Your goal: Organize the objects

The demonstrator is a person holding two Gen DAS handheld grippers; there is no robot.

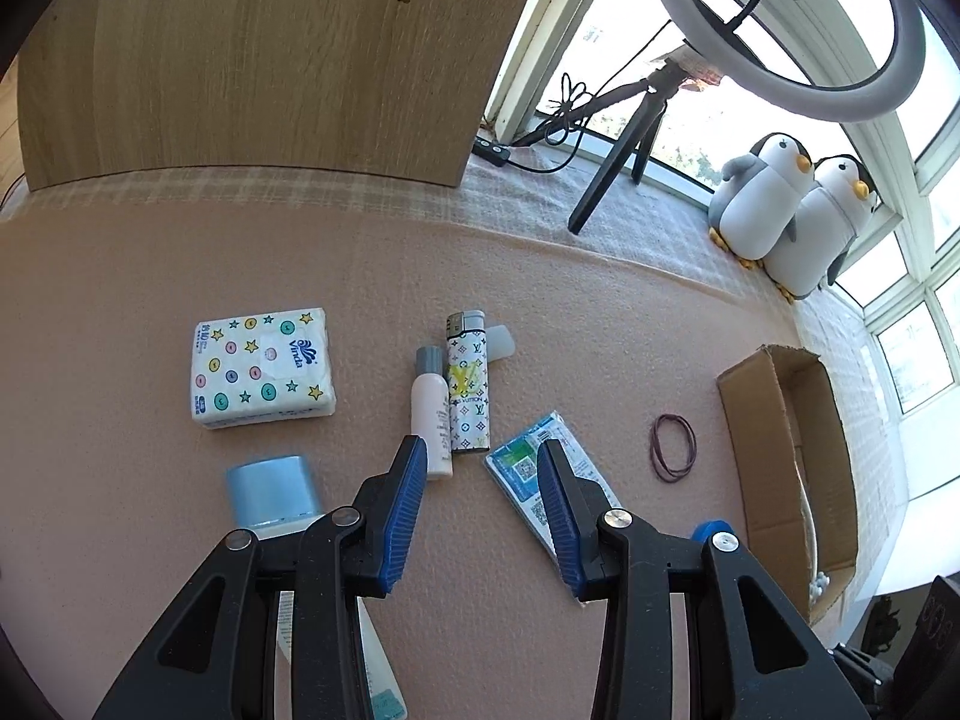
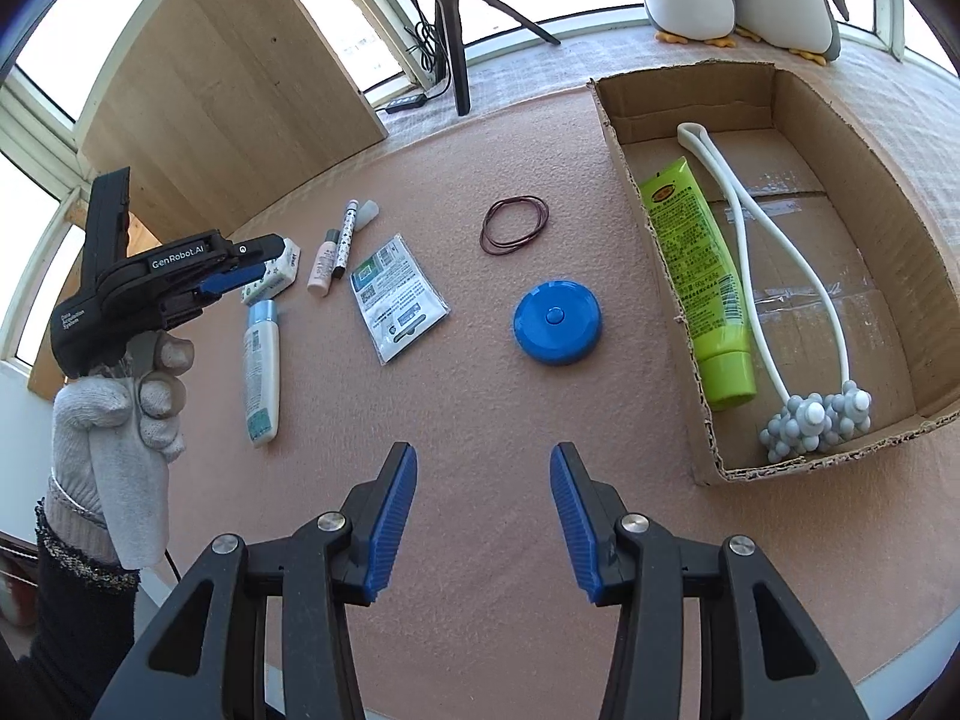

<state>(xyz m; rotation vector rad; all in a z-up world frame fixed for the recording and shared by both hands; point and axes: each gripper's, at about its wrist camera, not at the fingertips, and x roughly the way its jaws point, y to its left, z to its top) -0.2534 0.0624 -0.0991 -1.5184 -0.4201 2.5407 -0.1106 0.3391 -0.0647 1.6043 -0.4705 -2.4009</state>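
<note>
Loose objects are lying scattered on the pink mat [image 2: 480,540], and the cardboard box [image 2: 864,138] you are filling is sitting to their right, already holding a green tube [image 2: 699,276] and a white massage roller [image 2: 804,360]. Your right gripper [image 2: 483,516] is hanging released, jaws spread and holding nothing, and the blue round case [image 2: 557,321] is lying straight ahead of it, nearly centred between the two fingers and apart from them. That case is flat and round, so it has no long axis to line up with; you are probably only needing to go forward and down, then carry it right into the box. Your left gripper [image 1: 483,504] is also hanging open and empty, near the left cluster: the pink bottle [image 1: 431,411] and the patterned lighter [image 1: 469,387] are lying side by side just beyond its left finger, long axes running away from you, with the printed sachet [image 1: 528,462] partly under its right finger. The tissue pack [image 1: 261,363] is sitting farther left and the rubber bands [image 1: 673,447] off to the right. Judging by position, the right hand is the nearer one for the blue case, the left for the bottle and lighter.
</note>
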